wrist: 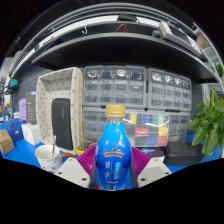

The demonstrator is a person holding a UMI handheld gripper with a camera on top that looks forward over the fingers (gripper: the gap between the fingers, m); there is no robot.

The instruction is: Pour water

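Evidently the grasp stage is complete: the gripper [113, 168] holds a blue bottle [113, 158] upright between its fingers [72, 170], both purple pads pressing the bottle's sides, the jaws closed to bottle width. The yellow cap [115, 111] sits on the neck, so no water appears to have left. A white cup [47, 156], the likely receiver, stands on the blue table [25, 163] to the left of the fingers, apart from the bottle. Uncapping, carrying, tilting and pouring seem to remain. Drawer cabinets [130, 95] stand beyond.
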